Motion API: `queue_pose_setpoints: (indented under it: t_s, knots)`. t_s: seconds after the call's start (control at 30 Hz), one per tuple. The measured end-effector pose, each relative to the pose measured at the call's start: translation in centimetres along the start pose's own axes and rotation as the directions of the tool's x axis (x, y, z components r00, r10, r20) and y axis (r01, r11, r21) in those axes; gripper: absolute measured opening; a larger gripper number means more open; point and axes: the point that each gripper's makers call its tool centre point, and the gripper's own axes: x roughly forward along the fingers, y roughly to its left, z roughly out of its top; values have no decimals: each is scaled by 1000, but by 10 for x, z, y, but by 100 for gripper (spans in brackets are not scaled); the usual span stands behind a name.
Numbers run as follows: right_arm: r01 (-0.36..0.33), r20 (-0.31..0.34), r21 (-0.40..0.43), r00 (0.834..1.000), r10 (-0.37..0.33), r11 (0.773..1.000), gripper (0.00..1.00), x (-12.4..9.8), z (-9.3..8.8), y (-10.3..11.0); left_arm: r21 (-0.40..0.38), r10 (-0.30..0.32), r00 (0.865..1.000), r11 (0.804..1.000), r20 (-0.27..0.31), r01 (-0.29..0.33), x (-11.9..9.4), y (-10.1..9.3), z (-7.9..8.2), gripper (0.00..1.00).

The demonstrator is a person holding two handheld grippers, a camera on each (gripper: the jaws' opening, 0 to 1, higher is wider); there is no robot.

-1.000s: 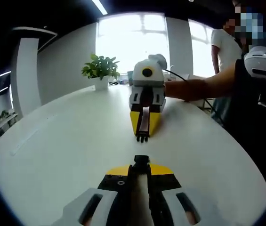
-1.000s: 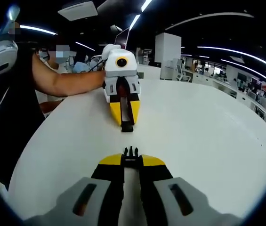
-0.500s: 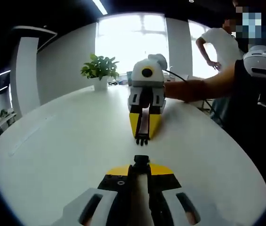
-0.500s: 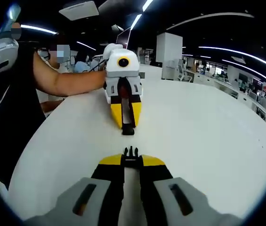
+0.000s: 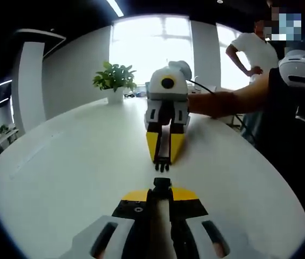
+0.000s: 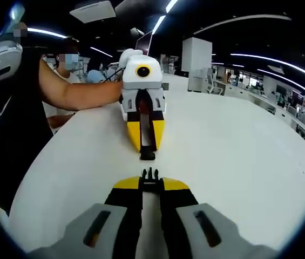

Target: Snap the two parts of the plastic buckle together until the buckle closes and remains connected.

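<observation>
Left gripper view: left gripper (image 5: 162,186) pinches the socket half (image 5: 162,183), facing the right gripper (image 5: 162,164) clamped on the pronged half (image 5: 162,166). Halves nearly nose to nose above the table (image 5: 76,178). Alignment step; next, a straight push.

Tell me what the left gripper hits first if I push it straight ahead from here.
Most likely the pronged buckle half held by the right gripper, facing it head-on just ahead. The socket half in the left gripper would meet it first. A small gap of table remains; alignment looks close, though depth is unclear.
</observation>
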Motion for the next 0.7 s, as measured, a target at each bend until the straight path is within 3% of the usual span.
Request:
queue_pose_setpoints:
  t_s: [0.7]
  knots:
    - [-19,3,-9,1000,19,1000,11,5,3,6,7,2,1000,1000,-1,-2,5,-9,3,10]
